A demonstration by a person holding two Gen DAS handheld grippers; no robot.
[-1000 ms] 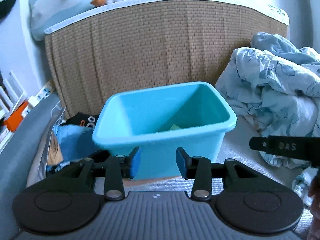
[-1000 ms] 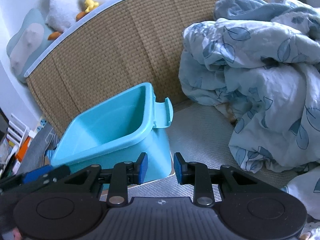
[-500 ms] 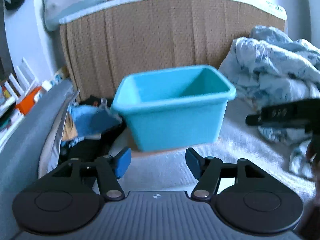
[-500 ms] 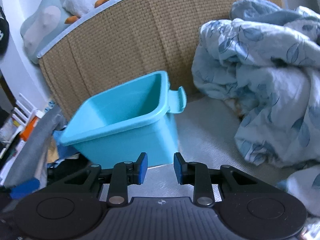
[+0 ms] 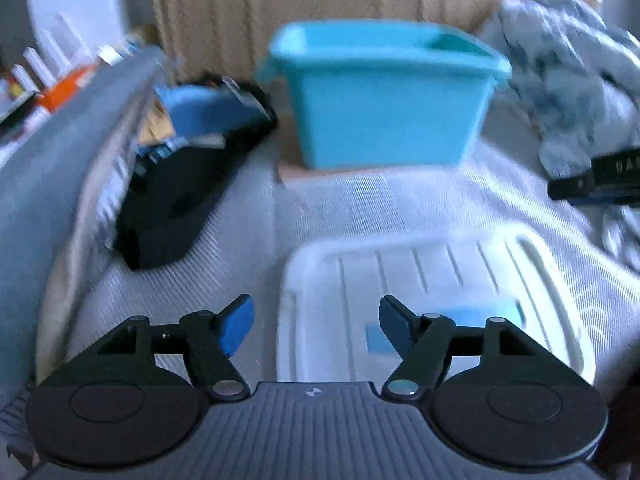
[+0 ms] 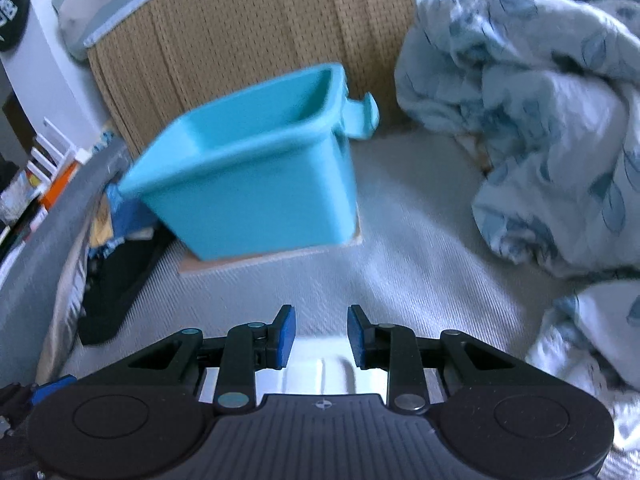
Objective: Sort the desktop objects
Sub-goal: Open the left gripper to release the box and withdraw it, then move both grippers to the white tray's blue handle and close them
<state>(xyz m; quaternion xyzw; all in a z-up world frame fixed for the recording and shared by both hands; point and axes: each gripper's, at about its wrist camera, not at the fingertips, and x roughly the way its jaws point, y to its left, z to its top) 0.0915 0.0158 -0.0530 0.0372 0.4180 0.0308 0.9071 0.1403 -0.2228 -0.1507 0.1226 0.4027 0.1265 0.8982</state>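
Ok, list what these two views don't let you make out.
- Turquoise bin contents: left wrist view, its front wall hides the inside; right wrist view blurred.
- Light-blue item in the white tray: motion-blurred, partly behind the left tongs.
- White tray in the right wrist view: mostly behind the right tongs.

Soft cool daylight, heavy motion blur, fisheye-bent edges.

Opening left tongs (image 5: 316,326) above white tray (image 5: 552,272)

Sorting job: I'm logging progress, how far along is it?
Early or mid-job. Done: unclear, the teal bin's inside is hidden. In hand: nothing; the left claw is opening over the white tray, the right claw is empty. Left: a light-blue piece in the tray.
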